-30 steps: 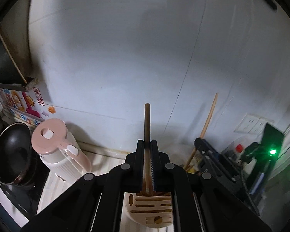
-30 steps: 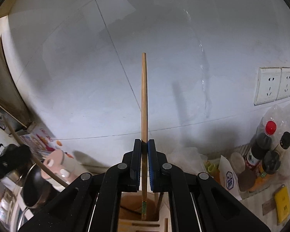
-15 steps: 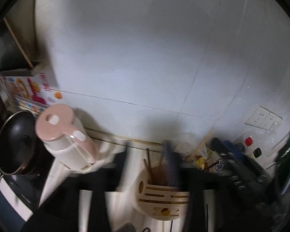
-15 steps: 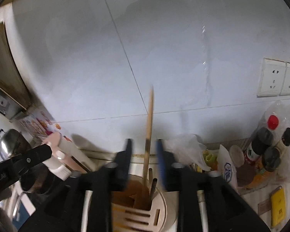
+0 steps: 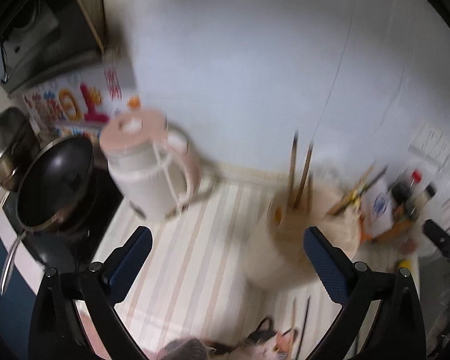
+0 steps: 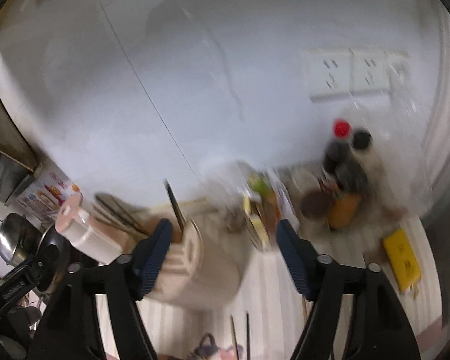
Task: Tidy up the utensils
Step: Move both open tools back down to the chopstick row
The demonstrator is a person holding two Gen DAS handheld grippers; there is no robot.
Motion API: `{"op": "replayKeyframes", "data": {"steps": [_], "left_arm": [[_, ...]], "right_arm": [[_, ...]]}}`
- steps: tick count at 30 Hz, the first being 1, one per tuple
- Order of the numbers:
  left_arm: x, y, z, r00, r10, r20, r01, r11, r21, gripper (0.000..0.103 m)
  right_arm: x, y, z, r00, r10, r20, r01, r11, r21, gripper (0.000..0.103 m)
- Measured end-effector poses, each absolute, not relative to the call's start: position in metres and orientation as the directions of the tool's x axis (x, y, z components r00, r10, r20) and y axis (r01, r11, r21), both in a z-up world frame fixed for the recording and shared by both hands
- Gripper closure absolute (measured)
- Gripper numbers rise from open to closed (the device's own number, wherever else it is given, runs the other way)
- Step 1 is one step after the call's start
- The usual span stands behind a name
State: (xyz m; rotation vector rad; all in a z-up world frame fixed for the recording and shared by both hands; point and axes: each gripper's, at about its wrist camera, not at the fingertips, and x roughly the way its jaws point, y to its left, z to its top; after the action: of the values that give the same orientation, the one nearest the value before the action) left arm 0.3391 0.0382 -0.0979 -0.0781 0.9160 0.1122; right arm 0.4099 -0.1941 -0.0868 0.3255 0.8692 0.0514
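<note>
A cream slotted utensil holder point(image 5: 285, 240) stands on the striped counter point(image 5: 195, 255) with several chopsticks point(image 5: 300, 174) upright in it. My left gripper point(image 5: 226, 240) hangs in front of it, jaws opening wide, nothing between the pads. The right wrist view shows the same holder point(image 6: 195, 258) with a dark chopstick point(image 6: 174, 207) sticking out. My right gripper point(image 6: 223, 234) is just right of the holder, its jaws opening and holding nothing. Loose chopsticks point(image 6: 240, 336) lie on the counter near the bottom edge. Both views are blurred.
A pink-lidded white kettle point(image 5: 147, 174) stands left of the holder, with a black pan point(image 5: 57, 180) and a steel pot point(image 5: 6, 144) beyond it. Sauce bottles point(image 6: 342, 156), food packets point(image 6: 261, 207) and a yellow pack point(image 6: 402, 258) crowd the right. A tiled wall with sockets point(image 6: 357, 72) is behind.
Each gripper was shut on an upright chopstick over the holder. Both have let go and opened, the chopsticks now stand in the holder, and both hands have pulled away from it.
</note>
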Motion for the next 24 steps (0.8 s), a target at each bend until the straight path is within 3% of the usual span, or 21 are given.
{"op": "replayKeyframes", "data": {"steps": [9,15,19,22,24], "left_arm": [[0.318,0.000,-0.203,0.430,0.081,-0.899,-0.078,0.996,0.052,0.000],[0.314,-0.033,-0.260,0.303,0.058,-0.951,0.001,0.998,0.061,0.001],[0.314,-0.048,-0.286,0.229,0.010,-0.973,0.028,0.999,0.017,0.013],[0.314,-0.063,-0.304,0.173,-0.033,-0.984,0.042,0.999,-0.026,0.026],[0.316,-0.072,-0.316,0.141,-0.057,-0.988,0.048,0.998,-0.050,0.028]], "right_arm": [[0.371,-0.232,-0.194,0.452,0.099,-0.887,0.204,0.956,0.211,0.026],[0.354,-0.258,-0.253,0.318,0.102,-0.943,0.267,0.944,0.193,0.047],[0.343,-0.267,-0.274,0.273,0.112,-0.956,0.282,0.940,0.191,0.061],[0.337,-0.268,-0.285,0.251,0.121,-0.960,0.277,0.942,0.191,0.078],[0.335,-0.266,-0.291,0.235,0.115,-0.965,0.268,0.947,0.179,0.086]]}}
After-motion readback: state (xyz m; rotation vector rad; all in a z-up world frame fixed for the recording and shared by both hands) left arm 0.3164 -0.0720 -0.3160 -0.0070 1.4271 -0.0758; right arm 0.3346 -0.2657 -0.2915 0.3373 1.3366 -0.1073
